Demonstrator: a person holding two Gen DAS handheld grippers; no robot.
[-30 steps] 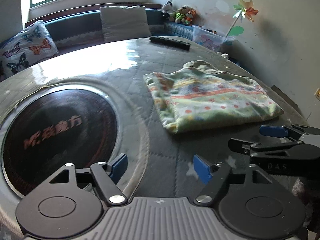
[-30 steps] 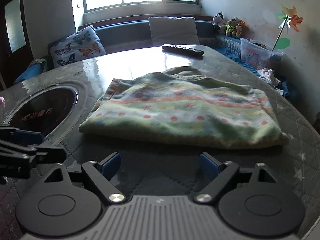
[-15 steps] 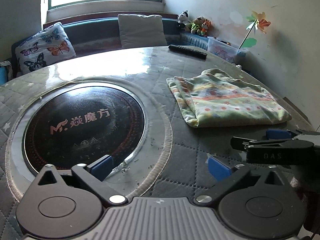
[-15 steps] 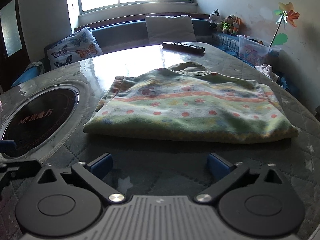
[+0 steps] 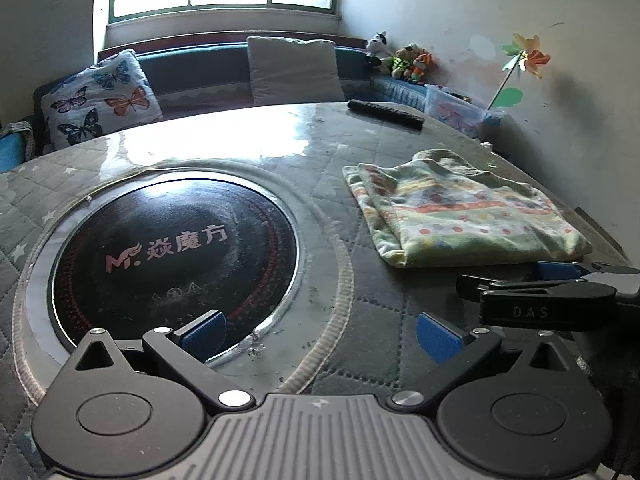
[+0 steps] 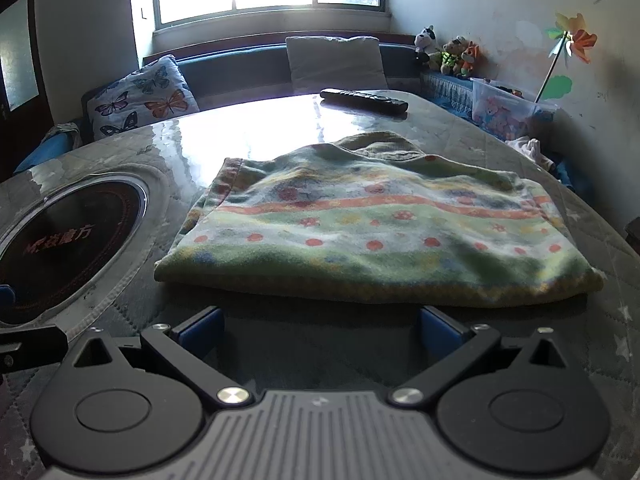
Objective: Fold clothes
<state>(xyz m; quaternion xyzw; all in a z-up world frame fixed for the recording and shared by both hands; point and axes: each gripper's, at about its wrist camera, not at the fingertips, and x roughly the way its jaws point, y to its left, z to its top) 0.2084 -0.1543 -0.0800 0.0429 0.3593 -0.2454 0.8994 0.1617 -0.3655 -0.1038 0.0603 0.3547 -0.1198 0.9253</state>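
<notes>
Garment status: the folded garment lies flat on the quilted table, directly ahead of my right claw and just beyond its fingertips, not touching them. It is a fleece piece with green, orange and yellow bands and red dots, and its folded edge faces the claw.

Right claw: jaws stand wide apart, having just been opening, and nothing sits between the blue pads. Only the dark quilted cover shows in the gap.

Left claw: jaws likewise wide apart, just opened further, with nothing between them. From this claw I see the garment ahead and to the right, well apart from the fingertips. The round black glass cooktop, set into the table and printed with a logo, lies ahead and to the left; the left pad overlaps its near rim in my view.

Cross-check: the right claw enters the left wrist view from the right edge, close beside the left claw and just short of the garment's near edge.

Other items: a black remote control rests on the far side of the table, beyond the garment. Behind the table I see a bench with a butterfly cushion and a plain cushion, plush toys in the corner, and a paper pinwheel against the wall to the right.
</notes>
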